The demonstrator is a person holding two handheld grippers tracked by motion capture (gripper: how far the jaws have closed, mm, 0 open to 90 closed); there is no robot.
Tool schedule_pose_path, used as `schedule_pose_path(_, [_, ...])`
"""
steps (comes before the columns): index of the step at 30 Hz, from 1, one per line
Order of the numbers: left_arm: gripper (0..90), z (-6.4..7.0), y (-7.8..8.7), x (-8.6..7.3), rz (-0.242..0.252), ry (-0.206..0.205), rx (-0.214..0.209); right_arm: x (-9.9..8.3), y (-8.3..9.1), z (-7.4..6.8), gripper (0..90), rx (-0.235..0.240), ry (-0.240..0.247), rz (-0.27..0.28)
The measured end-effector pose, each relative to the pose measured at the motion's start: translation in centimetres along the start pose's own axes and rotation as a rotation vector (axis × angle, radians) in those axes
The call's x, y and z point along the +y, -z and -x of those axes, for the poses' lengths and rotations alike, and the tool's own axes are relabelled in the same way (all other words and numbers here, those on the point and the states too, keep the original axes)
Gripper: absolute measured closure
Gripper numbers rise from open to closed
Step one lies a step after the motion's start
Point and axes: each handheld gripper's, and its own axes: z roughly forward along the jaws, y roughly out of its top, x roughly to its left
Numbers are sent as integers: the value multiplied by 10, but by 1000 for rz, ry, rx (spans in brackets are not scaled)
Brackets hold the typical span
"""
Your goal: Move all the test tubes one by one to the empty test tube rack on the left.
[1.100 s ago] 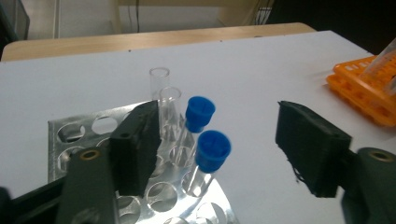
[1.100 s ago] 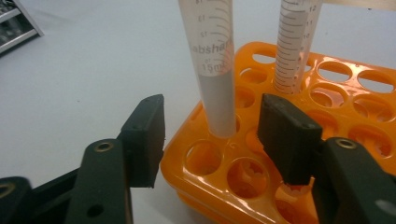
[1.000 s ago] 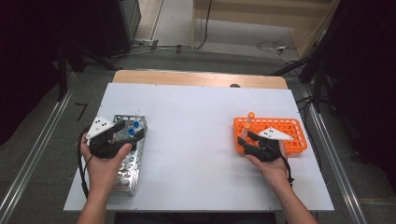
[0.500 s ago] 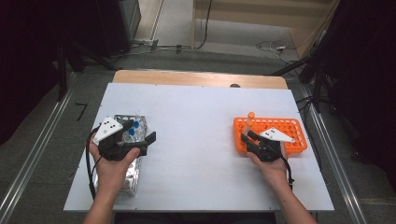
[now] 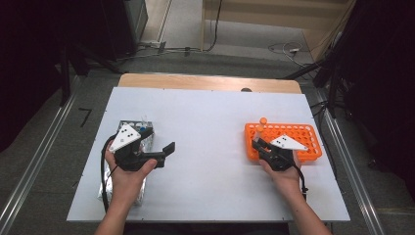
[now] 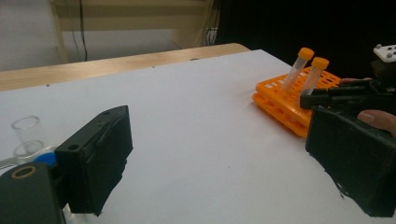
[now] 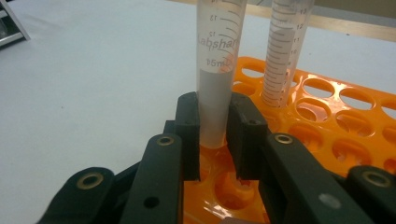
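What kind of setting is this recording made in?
Probably a lab-style recording bench: a white table holds an orange tube rack with graduated, orange-capped tubes, and a metal rack with clear tubes sits on the left. Cables and dark equipment on the floor suggest a data-collection rig.

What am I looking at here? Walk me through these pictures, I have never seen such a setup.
A person sits at a white table holding a hand-held tool in each hand; each ends in two black jaws that pinch things. The high view looks down from above. The other two pictures come from small cameras riding on each tool, looking along its jaws.

On the table's right side lies an orange tube rack; on the left, a metal rack with clear tubes.

The right gripper has its jaws closed on a graduated plastic tube standing over the orange rack, beside a second tube. The left gripper is open and holds nothing.
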Motion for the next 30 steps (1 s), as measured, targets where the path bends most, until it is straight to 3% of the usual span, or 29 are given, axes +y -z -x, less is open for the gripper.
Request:
schedule_pose_path(9, [77,10,-13,-4,-12,-7,-55,6,10,4,732,17,-21,55])
schedule_pose_path(17, [76,20,-21,-6,-10,-9,-104,15,21,0,732,30,-14,93])
schedule_pose_path(30, [85,36,-31,-8,-18,-34,-185,21,23,-38,732,154,50,70])
